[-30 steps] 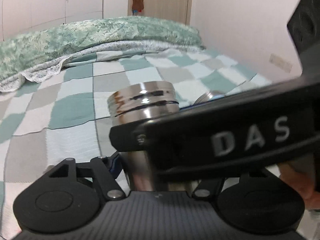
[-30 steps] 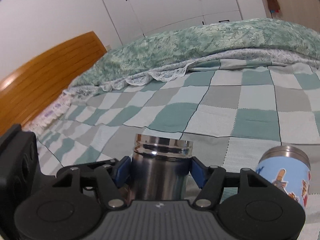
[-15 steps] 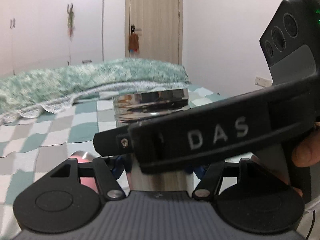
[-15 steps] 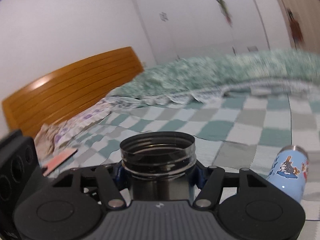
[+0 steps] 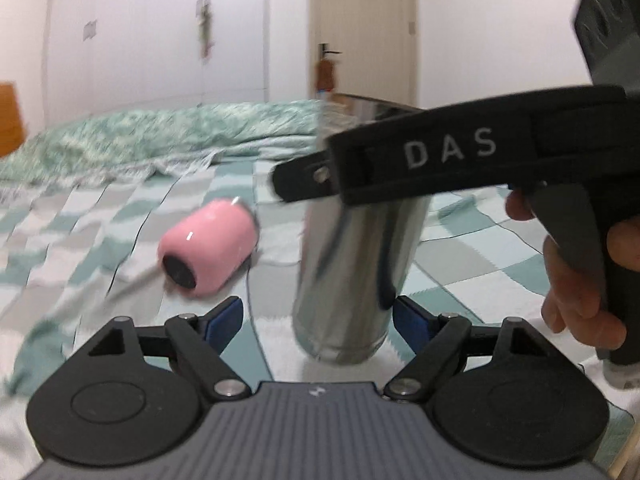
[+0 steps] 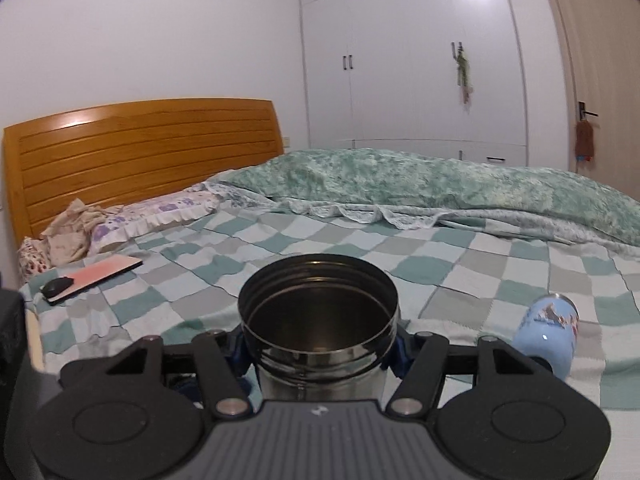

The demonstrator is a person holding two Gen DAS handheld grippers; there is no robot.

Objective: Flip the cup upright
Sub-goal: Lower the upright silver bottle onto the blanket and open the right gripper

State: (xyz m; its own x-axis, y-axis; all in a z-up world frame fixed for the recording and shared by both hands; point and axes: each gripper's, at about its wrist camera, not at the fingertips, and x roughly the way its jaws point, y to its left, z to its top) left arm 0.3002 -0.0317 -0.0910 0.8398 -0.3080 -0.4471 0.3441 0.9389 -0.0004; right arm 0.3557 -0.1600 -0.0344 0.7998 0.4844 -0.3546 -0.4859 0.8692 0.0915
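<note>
Right gripper (image 6: 320, 354) clamps the steel cup (image 6: 319, 322), mouth up, axis near vertical over the checkered bedspread (image 6: 460, 276). Left gripper (image 5: 316, 320) is spread wide, flanking its base; contact looks absent, though blur hinders.

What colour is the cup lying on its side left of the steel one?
Pink, with a dark base facing the camera; clearest in the left wrist view.

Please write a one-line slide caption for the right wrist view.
Right hand-held gripper grips a steel cup, mouth up, above a checkered bed.
</note>
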